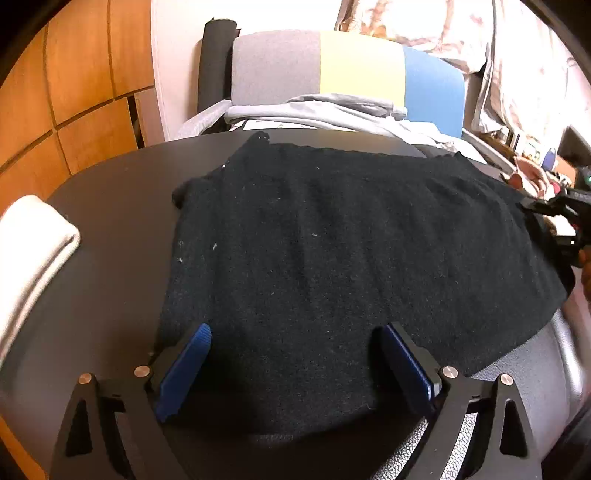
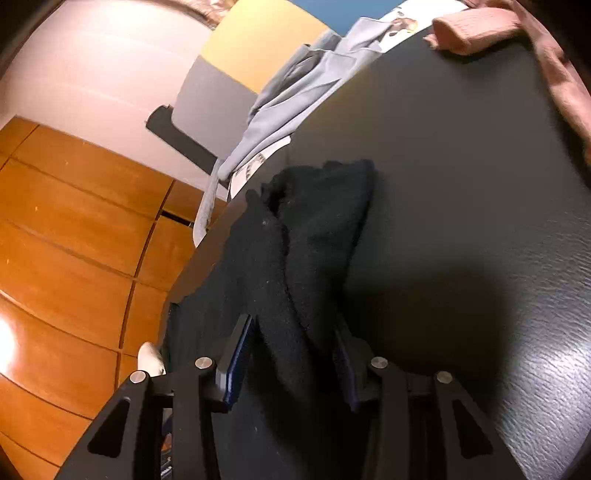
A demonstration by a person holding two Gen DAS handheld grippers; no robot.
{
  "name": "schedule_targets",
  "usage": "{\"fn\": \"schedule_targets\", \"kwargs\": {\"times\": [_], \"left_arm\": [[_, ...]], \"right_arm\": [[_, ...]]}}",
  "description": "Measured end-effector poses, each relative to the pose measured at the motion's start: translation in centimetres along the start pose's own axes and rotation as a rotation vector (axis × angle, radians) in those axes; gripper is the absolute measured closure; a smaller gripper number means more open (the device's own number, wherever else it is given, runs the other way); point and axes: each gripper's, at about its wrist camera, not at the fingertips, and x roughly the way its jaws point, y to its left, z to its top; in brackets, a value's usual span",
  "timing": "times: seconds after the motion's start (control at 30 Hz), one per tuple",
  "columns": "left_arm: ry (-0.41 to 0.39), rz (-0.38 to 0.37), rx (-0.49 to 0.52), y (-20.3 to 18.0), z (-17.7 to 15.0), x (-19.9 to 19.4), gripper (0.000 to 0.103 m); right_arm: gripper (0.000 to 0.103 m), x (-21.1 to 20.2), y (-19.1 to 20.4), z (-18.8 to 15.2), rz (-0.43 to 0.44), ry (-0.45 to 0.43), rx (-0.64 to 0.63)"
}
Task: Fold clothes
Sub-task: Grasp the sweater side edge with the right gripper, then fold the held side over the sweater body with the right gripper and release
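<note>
A black knit garment (image 1: 332, 251) lies spread flat on the dark table (image 1: 110, 229). My left gripper (image 1: 299, 354) is open at the garment's near edge, its blue pads (image 1: 188, 369) standing wide apart over the cloth. At the far right of the left wrist view, my right gripper (image 1: 565, 218) meets the garment's right corner. In the right wrist view the black garment (image 2: 317, 236) rises in a bunched ridge that runs between the fingers of my right gripper (image 2: 291, 363), which is shut on the fold.
A folded white cloth (image 1: 33, 236) lies at the table's left edge. Grey clothes (image 1: 317, 110) are piled behind the table against a grey, yellow and blue chair back (image 1: 354, 62). A pink cloth (image 2: 476, 29) lies at the far end. Wooden panels (image 2: 66, 240) run alongside.
</note>
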Motion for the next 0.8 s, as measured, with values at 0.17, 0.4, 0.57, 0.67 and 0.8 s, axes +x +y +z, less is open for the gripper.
{"fn": "schedule_targets", "kwargs": {"times": [0.17,0.4,0.57,0.67,0.8], "left_arm": [[-0.059,-0.114,-0.110,-1.2,2.7,-1.7,0.010],[-0.089,-0.141,-0.087,-6.3,3.9,-2.3,0.039],[-0.018,-0.090,0.044,-9.8,1.2,-0.3,0.066],[-0.039,-0.067,0.081,-10.4,0.8,-0.1,0.066],[-0.064,-0.053,0.114,-10.8,0.3,0.0,0.065]], "right_arm": [[0.085,0.1,0.2,-0.7,-0.070,-0.031,-0.051],[0.088,0.4,-0.3,-0.9,-0.074,-0.057,-0.048],[0.089,0.6,0.1,-0.9,-0.086,-0.063,-0.054],[0.088,0.5,0.2,-0.8,-0.099,-0.067,-0.011],[0.088,0.4,-0.2,-0.8,-0.058,-0.060,0.092]]}}
